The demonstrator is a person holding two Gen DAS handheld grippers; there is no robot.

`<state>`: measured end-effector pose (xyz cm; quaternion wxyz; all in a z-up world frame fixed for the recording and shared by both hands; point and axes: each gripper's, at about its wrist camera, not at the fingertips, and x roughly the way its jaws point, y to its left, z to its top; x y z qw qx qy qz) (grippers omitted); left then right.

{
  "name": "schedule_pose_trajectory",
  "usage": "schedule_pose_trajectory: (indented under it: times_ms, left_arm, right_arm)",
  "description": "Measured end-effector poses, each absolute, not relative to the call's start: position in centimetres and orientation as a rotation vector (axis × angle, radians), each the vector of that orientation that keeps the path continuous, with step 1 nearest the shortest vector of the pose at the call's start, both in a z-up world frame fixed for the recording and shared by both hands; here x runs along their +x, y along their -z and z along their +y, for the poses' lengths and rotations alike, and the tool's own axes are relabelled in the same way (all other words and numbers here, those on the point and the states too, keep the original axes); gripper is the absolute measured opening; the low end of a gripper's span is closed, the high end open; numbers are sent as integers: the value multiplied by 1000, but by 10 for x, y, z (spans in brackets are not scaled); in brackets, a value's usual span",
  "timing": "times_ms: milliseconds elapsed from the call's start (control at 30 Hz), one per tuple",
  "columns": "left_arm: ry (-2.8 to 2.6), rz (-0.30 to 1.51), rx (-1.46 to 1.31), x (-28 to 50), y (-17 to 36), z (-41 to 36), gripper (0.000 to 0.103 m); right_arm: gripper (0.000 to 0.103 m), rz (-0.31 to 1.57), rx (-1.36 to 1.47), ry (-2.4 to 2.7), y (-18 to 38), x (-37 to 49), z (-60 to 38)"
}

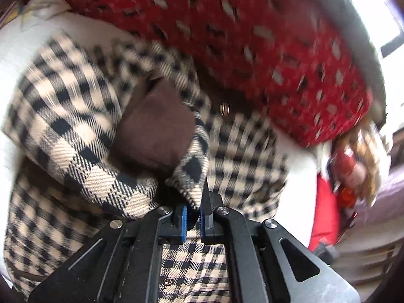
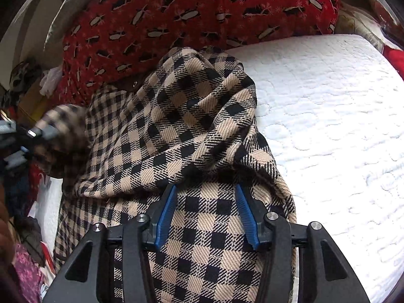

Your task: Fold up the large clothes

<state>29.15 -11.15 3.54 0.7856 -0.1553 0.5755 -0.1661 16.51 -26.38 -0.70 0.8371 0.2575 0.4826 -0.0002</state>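
A beige and black checked coat (image 2: 181,131) with brown lining (image 1: 156,131) lies bunched on a white quilted bed (image 2: 328,131). My left gripper (image 1: 193,216) is shut on a corner of the checked coat (image 1: 192,176) and holds it up; the view is blurred by motion. It also shows at the left edge of the right wrist view (image 2: 32,133). My right gripper (image 2: 205,202) is open, its blue pads (image 2: 165,214) spread over the coat's lower part, with a fold of cloth draped over the fingertips.
A red patterned blanket (image 2: 202,12) lies along the far side of the bed, also in the left wrist view (image 1: 252,38). Clutter of clothes and red items (image 1: 353,171) sits beside the bed. Pink cloth (image 2: 25,272) lies low at left.
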Motion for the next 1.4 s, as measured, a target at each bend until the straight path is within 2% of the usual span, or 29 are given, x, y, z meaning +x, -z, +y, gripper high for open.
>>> schedule_pose_trajectory:
  times_ms: [67,133,200,300,467,533,633,800,967,1000,1033,1067,1267,1400]
  left_arm:
    - [345,1280,-289,286,-16,-121,7]
    - [331,1345,-239,284,5,-131,22]
    - [349,1338,-207,280,10,-135,25]
    - [401,1348,-174,276,-2,-137,37]
    - [513,1250,-239,255,-47,-90,41]
    - [517,1198,-298,253,-58,-57,54]
    - [447,1164,-380,263,-59,-7,54]
    - [319,1225,-572,288,-24,61,54]
    - [295,1254,-630,301,-3,66,54]
    - [289,1256,-638,302,-3,71,54]
    - [292,1254,-650,303,-2,73,54]
    - [294,1253,-664,303,-2,77,54]
    - [285,1250,-671,301,2,96,54]
    - [290,1261,-673,293,4,84,54]
  right_arm:
    - [52,1012,559,-6,9,163,-264]
    - [53,1007,558,-8,9,162,-264]
    - [54,1006,546,-9,9,162,-262]
    - [56,1012,522,-7,7,162,-261]
    - [56,1007,582,22,-4,163,-264]
    - [57,937,645,11,-18,160,-267]
    - [58,863,654,-46,-40,165,-256]
    - [61,913,643,-123,-47,202,-214]
    - [63,984,640,-105,-31,237,-174]
    - [55,989,635,-91,-27,242,-171]
    - [18,990,622,-75,-25,243,-170]
    - [6,997,623,-83,-25,247,-171]
    - [5,844,669,9,-43,215,-230]
    - [5,982,716,121,-6,208,-273]
